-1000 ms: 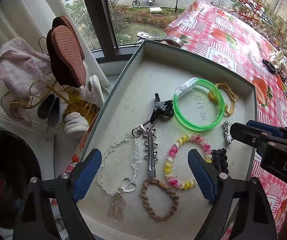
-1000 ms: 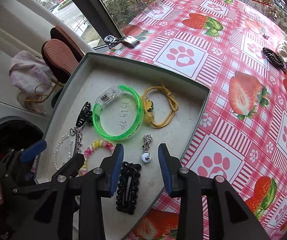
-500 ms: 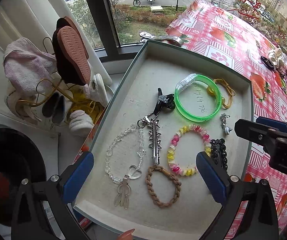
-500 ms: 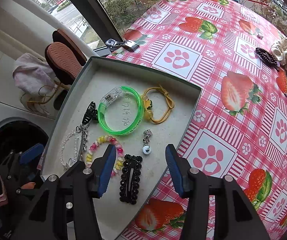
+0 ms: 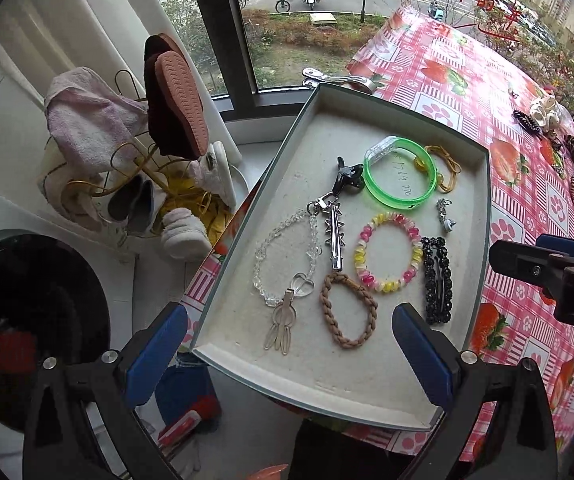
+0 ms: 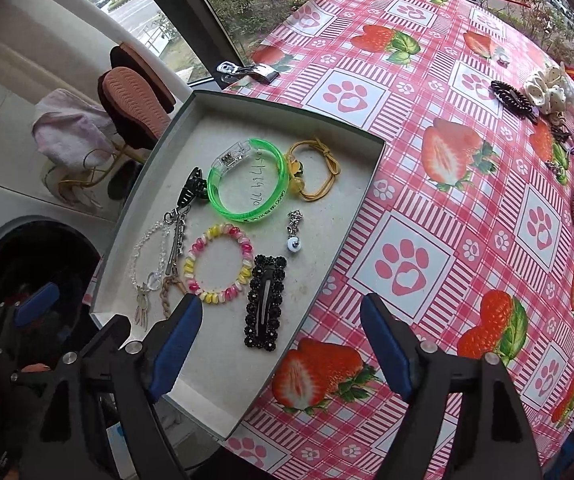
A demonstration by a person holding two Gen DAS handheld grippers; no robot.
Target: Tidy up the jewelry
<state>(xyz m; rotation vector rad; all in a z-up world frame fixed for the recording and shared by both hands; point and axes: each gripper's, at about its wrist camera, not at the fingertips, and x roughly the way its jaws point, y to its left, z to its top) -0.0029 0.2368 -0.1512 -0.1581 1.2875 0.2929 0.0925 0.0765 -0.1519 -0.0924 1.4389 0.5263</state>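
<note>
A shallow grey tray (image 5: 483, 216) is sitting at the corner of the counter (image 6: 467, 240), which is wearing a red and white cloth printed with strawberries and paw marks. The left tongs (image 5: 287, 344) are hovering above the near end of the tray with their blue pads wide apart, gripping nothing. The right tongs (image 6: 281, 344) are hanging over the tray's near right corner, likewise spread and empty; in the left wrist view one of their black arms is showing at the right edge.

The jewelry is lying loose on the tray floor. A green bangle (image 5: 401, 178) is resting toward the far end, with a yellow hair tie (image 5: 447, 168) just beside it on the right and a black claw clip (image 5: 347, 176) on its left. A clear bead bracelet (image 5: 283, 256) is lying near the left wall, next to a spiked silver clip (image 5: 335, 236). A pink and yellow bracelet (image 6: 219, 268) is lying in the middle, a braided brown band (image 5: 347, 312) below it, and a black beaded hair clip (image 6: 265, 300) at its right. A small charm (image 6: 294, 232) is lying apart near the right wall.

More hair ties (image 6: 543, 92) are sitting well apart at the far side of the counter.
</note>
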